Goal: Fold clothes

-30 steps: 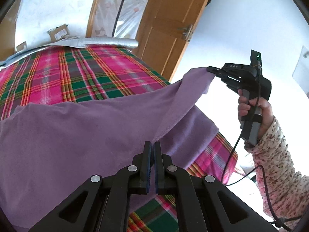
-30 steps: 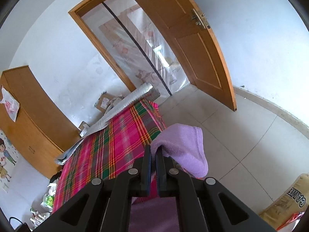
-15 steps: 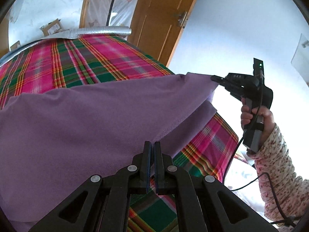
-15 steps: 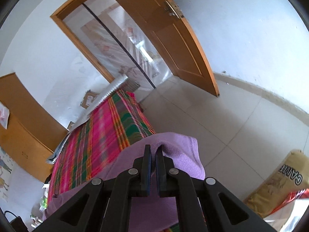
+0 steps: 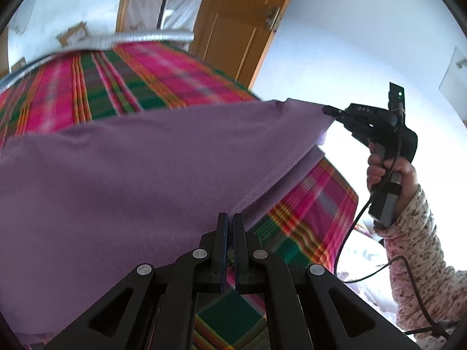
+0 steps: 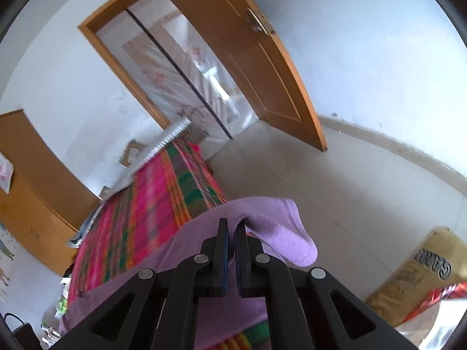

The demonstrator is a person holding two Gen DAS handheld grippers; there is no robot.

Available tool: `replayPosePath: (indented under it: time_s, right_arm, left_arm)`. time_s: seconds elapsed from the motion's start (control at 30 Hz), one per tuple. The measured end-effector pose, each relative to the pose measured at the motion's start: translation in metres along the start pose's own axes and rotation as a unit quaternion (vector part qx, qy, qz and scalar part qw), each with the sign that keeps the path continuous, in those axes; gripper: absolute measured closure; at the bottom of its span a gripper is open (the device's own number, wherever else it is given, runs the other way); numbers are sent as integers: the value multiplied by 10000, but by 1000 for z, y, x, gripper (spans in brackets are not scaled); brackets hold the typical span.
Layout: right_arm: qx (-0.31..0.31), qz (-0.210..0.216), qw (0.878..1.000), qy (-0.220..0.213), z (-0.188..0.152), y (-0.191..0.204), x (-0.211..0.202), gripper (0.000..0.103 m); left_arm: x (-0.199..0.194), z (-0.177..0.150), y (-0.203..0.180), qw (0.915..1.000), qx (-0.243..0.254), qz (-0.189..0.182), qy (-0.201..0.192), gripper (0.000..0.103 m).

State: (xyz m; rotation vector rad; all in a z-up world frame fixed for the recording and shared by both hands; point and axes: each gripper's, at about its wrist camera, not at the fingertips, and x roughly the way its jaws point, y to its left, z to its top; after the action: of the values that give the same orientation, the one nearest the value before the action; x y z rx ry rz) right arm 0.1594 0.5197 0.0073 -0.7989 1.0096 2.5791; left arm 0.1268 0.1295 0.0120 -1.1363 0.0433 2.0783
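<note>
A purple fleece garment (image 5: 140, 169) is stretched out above a bed with a pink and green plaid cover (image 5: 116, 87). My left gripper (image 5: 230, 218) is shut on its near edge. In the left wrist view my right gripper (image 5: 328, 110), held by a hand in a floral sleeve (image 5: 420, 250), is shut on the garment's far right corner and pulls the edge taut. In the right wrist view that right gripper (image 6: 230, 227) pinches the purple garment (image 6: 280, 233), and a loose flap droops over its right finger.
A silver foil roll (image 5: 140, 38) lies along the bed's far end. An open wooden door (image 6: 262, 67) and a plastic-covered doorway (image 6: 186, 81) stand beyond. A tan sack (image 6: 423, 277) sits on the tiled floor (image 6: 335, 204) at right. A wooden cabinet (image 6: 32, 180) is at left.
The right gripper has dropped lower and pulled outward, so the garment went from a slack fold to a flat, taut sheet spread over more of the bed. Both grippers stayed shut on it.
</note>
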Motion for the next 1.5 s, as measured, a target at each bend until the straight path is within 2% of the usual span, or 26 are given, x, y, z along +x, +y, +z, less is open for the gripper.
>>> replayPosePath:
  time_s: [0.23,0.33,0.7,0.77,0.9,0.97,1.03,1.23,1.47,1.5]
  right_arm:
    - [640,-22,9974,344,-17,-34,15,99]
    - [774,-238,9960,391,-19,-40,14,98]
    - [1091,-717,9914,-96,-15,-61,-25,103]
    - [984,-623,9931,-123,-13,-57,-26,102]
    - [563,-133,9983,64,-3,-33,-14,101]
    - [257,-31,9994,244,3,-16,-2,96]
    - [-54,-4,9992,396,10,-1,11,85]
    - [-566,45,9960,688,9,18,33,72]
    - [-1062,104,9890,1023,5,34,56,72]
    - [-1133,113,9877,1071,4,36,59,78]
  left_arm:
    - [7,-2,0,9998,-7,-18,196,100]
    - [10,-2,2,9996,-83,-43,265,100]
    - [14,-5,3,9991,-189,-110,353,100]
    - [13,-4,2,9990,-207,-141,372,100]
    - [8,0,0,9989,-196,-246,340,100]
    - [4,3,-1,9986,-216,-385,294,96]
    - [2,6,0,9977,-293,-553,278,95]
    - [13,13,5,9963,-482,-572,432,95]
    - [23,16,8,9958,-471,-568,549,95]
    - [25,16,8,9957,-476,-568,563,95]
